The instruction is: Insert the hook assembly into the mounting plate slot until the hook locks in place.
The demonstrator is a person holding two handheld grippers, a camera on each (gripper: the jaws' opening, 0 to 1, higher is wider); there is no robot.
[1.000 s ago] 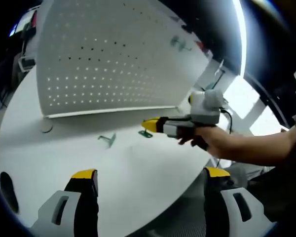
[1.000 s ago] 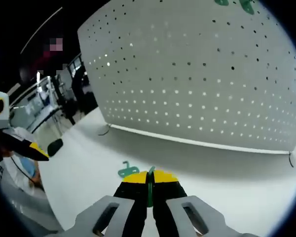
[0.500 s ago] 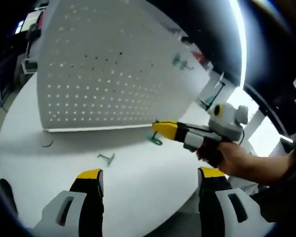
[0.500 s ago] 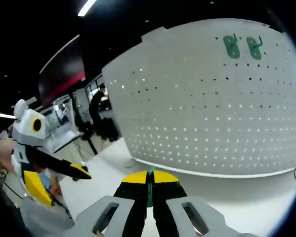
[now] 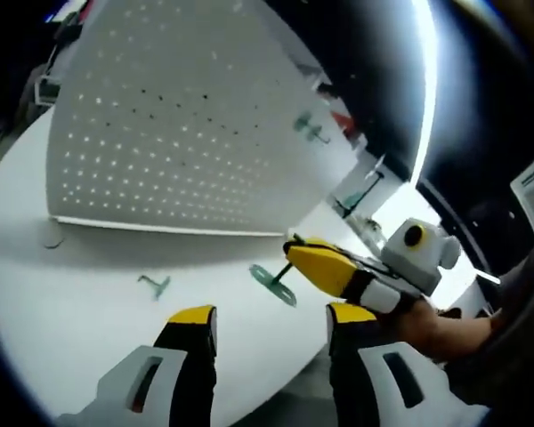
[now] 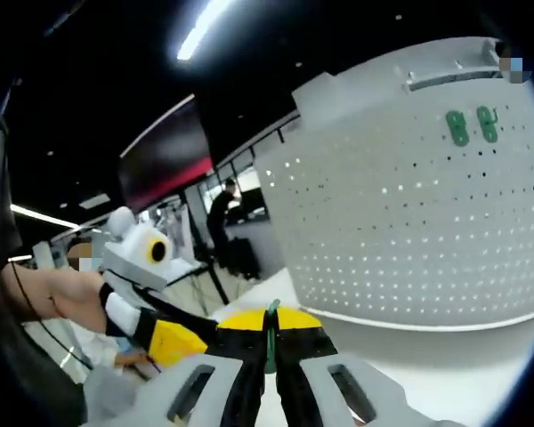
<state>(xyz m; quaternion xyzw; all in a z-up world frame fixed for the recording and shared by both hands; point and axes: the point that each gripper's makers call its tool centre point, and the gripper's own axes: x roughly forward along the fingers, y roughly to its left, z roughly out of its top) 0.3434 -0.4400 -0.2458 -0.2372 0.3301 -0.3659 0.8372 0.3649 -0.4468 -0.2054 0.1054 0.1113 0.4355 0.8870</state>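
A small green hook (image 6: 270,327) is pinched between the yellow tips of my right gripper (image 6: 270,313), which is shut on it. In the left gripper view that right gripper (image 5: 295,253) reaches in from the right, held by a hand, with the green hook (image 5: 274,283) hanging below its tip, above the table. My left gripper (image 5: 271,316) stands open just beneath it, with nothing between its jaws. The white perforated mounting plate (image 5: 160,133) stands upright on the table; it also rises ahead in the right gripper view (image 6: 409,222). A second loose hook (image 5: 153,285) lies on the table.
Two green hooks (image 6: 470,124) hang near the plate's top edge, also seen as hooks (image 5: 310,130) in the left gripper view. The white round table (image 5: 62,320) carries a small flat disc (image 5: 52,240). My left gripper (image 6: 171,340) and a hand show at left in the right gripper view.
The right gripper has lifted off the table with the hook and come closer to the left gripper. The left jaws stand closer together than before. Both views have tilted upward.
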